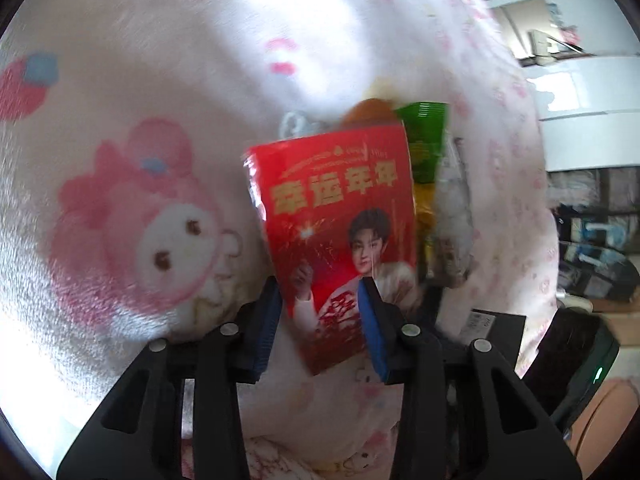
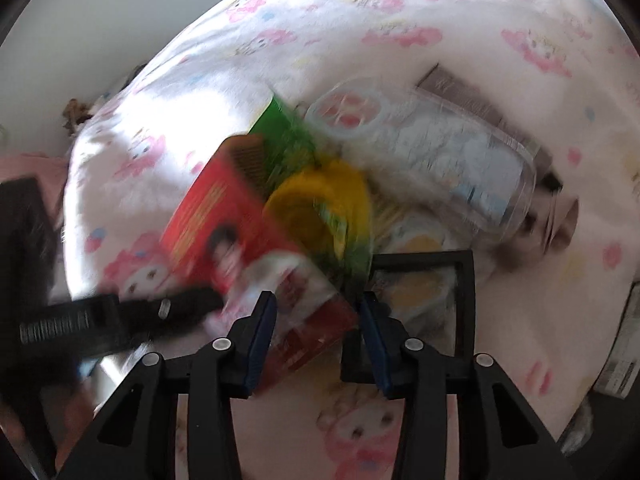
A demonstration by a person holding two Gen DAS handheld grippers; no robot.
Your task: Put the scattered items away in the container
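Red snack packet [image 1: 340, 224] lies between left gripper [image 1: 320, 320] jaws, long axis running away from them; pads pinch its near end. Right gripper [image 2: 318, 332] straddles the same packet's corner, jaws part-spread; contact unclear, blurred. Clear container [image 2: 460, 152] beyond, right.

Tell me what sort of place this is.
Probably a bedroom at home. The work surface is a soft fleece blanket printed with pink cartoon characters, seemingly spread over a bed. A red snack packet and a clear plastic container lie on it, and cluttered shelves stand beyond.
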